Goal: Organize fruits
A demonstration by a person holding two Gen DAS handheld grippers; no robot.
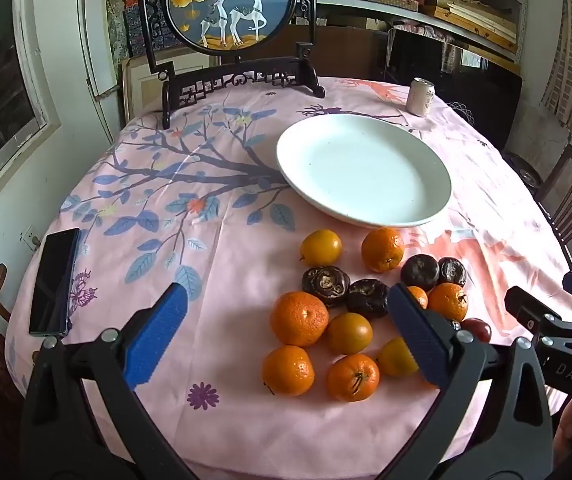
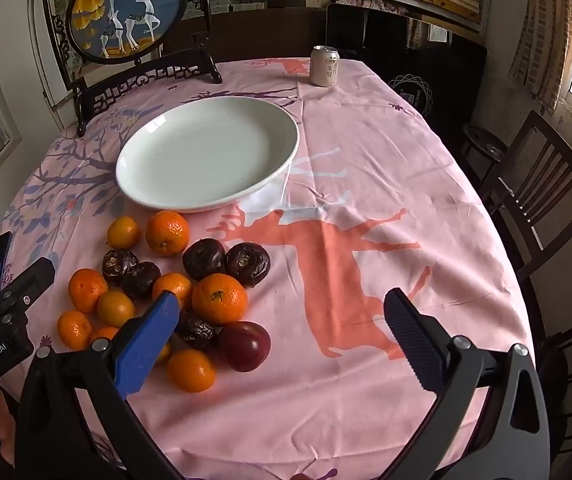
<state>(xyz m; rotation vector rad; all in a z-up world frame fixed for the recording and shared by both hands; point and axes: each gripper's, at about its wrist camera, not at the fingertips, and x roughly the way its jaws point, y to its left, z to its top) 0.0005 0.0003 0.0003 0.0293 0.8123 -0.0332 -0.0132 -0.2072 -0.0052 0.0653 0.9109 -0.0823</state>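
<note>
The fruits (image 2: 166,292) lie heaped on the cloth just in front of the empty white plate (image 2: 206,152): light, firm-skinned tangerines that likely roll, and dark wrinkled ones that look softer. Each is best pinched gently across its widest middle. Nearer than the plate, the left gripper (image 1: 286,320) and right gripper (image 2: 282,320) hover wide open, holding nothing.

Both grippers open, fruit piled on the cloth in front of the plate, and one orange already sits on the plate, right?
Not quite: the white plate is empty, as the right wrist view shows. Both the left gripper and right gripper are open, and the fruit pile lies on the cloth.
</note>
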